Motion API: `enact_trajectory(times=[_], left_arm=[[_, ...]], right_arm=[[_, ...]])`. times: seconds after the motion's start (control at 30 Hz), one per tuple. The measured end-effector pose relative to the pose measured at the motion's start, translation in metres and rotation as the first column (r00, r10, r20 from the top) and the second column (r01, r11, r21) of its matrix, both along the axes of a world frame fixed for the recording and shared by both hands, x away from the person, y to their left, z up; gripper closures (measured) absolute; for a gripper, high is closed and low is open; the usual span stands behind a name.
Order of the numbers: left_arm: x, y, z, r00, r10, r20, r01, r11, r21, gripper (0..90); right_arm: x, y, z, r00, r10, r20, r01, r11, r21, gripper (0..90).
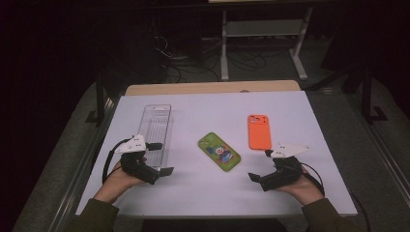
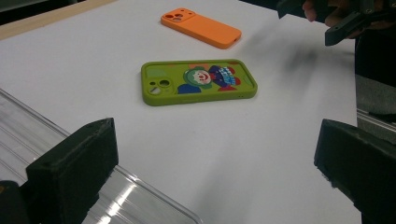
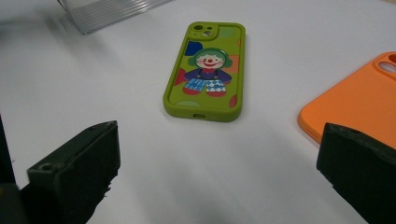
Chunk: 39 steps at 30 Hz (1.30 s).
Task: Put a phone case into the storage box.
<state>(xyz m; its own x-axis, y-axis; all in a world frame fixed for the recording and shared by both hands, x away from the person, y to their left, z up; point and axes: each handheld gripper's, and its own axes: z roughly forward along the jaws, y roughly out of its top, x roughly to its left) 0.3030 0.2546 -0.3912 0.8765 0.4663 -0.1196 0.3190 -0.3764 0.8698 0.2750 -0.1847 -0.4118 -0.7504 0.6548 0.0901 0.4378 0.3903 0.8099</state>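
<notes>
The green phone case lies flat on the white worktop, face-down side showing a clown print, at about the centre between the two hands. Seen in the high view, its long axis runs from 10 o'clock to 4 o'clock, camera cut-out at the 10 o'clock end. From the left hand-held gripper the case sits toward 3 o'clock, slightly up; from the right hand-held gripper it sits toward 10 o'clock. The right one looks a little nearer to the case's lower end, though the gap is close to even.

Both hand-held grippers have their jaws spread wide with nothing between them; each rests low over the worktop, pointing inward at the case. In the right gripper view the green phone case lies almost lengthwise straight ahead, its bottom edge with the charging slot facing the jaws, so a grab from there would have to span the short sides. The orange phone case lies at 12 o'clock of the right hand, apart from the green one. A clear plastic tray stands just beyond the left hand.
</notes>
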Motion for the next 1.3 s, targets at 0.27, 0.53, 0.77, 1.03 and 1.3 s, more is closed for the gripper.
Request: enact_trajectory(times=[0.27,0.53,0.77,1.03,1.3], left_arm=[[0.002,-0.004,0.001,1.0,-0.005,-0.004,0.005,1.0,0.005,0.0],[0.004,-0.02,0.003,0.9994,-0.035,-0.007,0.035,0.9989,0.032,0.0],[0.004,-0.038,0.008,0.9981,-0.059,-0.015,0.06,0.9978,0.028,0.0],[0.009,-0.057,0.011,0.9964,-0.084,-0.009,0.084,0.9957,0.037,0.0],[0.009,-0.081,0.012,0.9952,-0.098,-0.005,0.098,0.9938,0.053,0.0]], right_arm=[[0.0,0.0,0.002,1.0,-0.002,0.002,0.002,1.0,-0.001,0.0],[0.006,0.004,0.005,0.9999,-0.012,-0.008,0.012,1.0,-0.02,0.0],[0.018,0.009,0.009,0.9991,-0.033,-0.025,0.032,0.999,-0.038,0.0],[0.035,0.012,0.01,0.9976,-0.055,-0.041,0.053,0.997,-0.052,4.3],[0.053,0.016,0.013,0.9926,-0.091,-0.081,0.084,0.993,-0.077,15.5]])
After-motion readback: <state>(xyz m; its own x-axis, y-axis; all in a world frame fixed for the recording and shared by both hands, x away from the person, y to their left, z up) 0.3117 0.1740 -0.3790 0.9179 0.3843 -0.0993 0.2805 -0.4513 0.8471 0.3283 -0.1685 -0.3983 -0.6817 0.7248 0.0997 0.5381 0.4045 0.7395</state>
